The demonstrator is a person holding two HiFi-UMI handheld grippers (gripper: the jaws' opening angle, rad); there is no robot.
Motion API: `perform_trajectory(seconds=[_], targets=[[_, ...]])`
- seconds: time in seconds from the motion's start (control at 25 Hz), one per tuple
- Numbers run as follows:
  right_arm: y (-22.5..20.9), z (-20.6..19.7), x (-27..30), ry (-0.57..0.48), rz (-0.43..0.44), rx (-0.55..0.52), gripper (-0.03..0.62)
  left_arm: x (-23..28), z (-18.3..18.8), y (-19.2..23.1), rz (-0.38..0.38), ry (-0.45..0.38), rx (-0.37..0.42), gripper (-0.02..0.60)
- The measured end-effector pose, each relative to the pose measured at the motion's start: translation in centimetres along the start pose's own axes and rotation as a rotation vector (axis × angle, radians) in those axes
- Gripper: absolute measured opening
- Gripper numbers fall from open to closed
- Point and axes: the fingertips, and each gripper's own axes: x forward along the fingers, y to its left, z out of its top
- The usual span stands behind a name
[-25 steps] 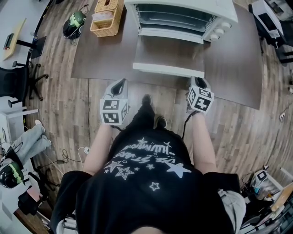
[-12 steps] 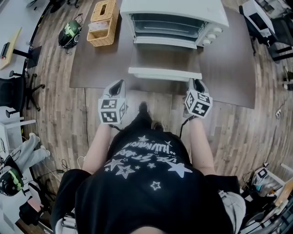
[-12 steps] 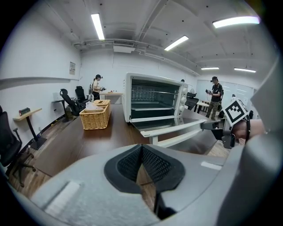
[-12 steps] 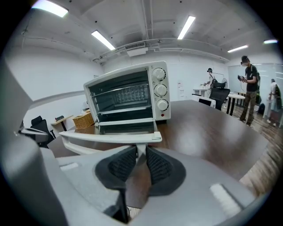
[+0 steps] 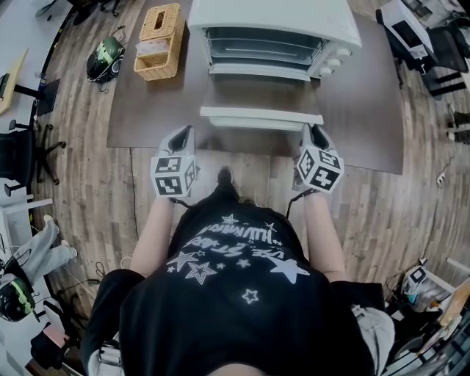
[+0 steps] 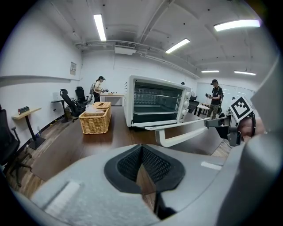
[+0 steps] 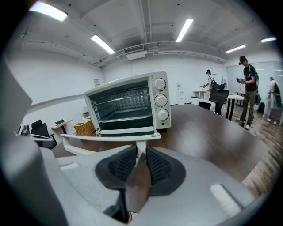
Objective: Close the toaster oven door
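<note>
The toaster oven [image 5: 273,16] sits on the far part of the dark brown table [image 5: 367,110], white, with three knobs [image 7: 160,99] stacked down its right front. Its door [image 5: 257,94] is open. It juts out from the oven's lower front edge toward the person at roughly level, and the wire racks inside are in plain sight. The white handle [image 5: 261,117] runs along the door's free edge, the part farthest from the oven body.

The right tongs [image 7: 140,148] sit at the oven-door's right end. The handle's white right post runs down between the black ribbed pads [image 7: 160,165], which pinch it from both sides. These tongs have just been closing, with that post between them.

The left tongs [image 6: 140,148] hang off the door's left end, near it but not touching. Their pads meet at the tips, leaving only a thin wedge of table visible behind, and they hold nothing.

A wicker basket [image 5: 158,31] stands on the table just left of the oven. A green and black helmet [image 5: 103,57] lies on the wood floor, farther left of the oven. Several people stand in the room well behind the oven.
</note>
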Motion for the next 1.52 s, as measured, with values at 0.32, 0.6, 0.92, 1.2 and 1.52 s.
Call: perform_trajectory(seconds=[0.32, 0.6, 0.92, 1.2, 1.52], targets=[[0.3, 3.6, -0.6, -0.067, 0.009, 0.0, 0.078, 0.8, 1.9, 0.8, 0.003, -0.038, -0.003, 0.009], [0.6, 6.3, -0.7, -0.12, 0.004, -0.005, 0.078, 1.5, 3.0, 1.2, 0.001, -0.054, -0.009, 0.009], [0.7, 8.5, -0.4, -0.162, -0.005, -0.004, 0.078, 2.1, 4.3, 1.8, -0.014, -0.068, -0.002, 0.009], [0.7, 11.0, 0.0, -0.206, -0.03, -0.016, 0.078, 3.1, 5.6, 2.2, -0.034, -0.084, 0.006, 0.009], [0.7, 13.7, 0.9, -0.223, -0.051, -0.009, 0.078, 4.6, 6.8, 3.4, -0.049, -0.089, 0.007, 0.009]])
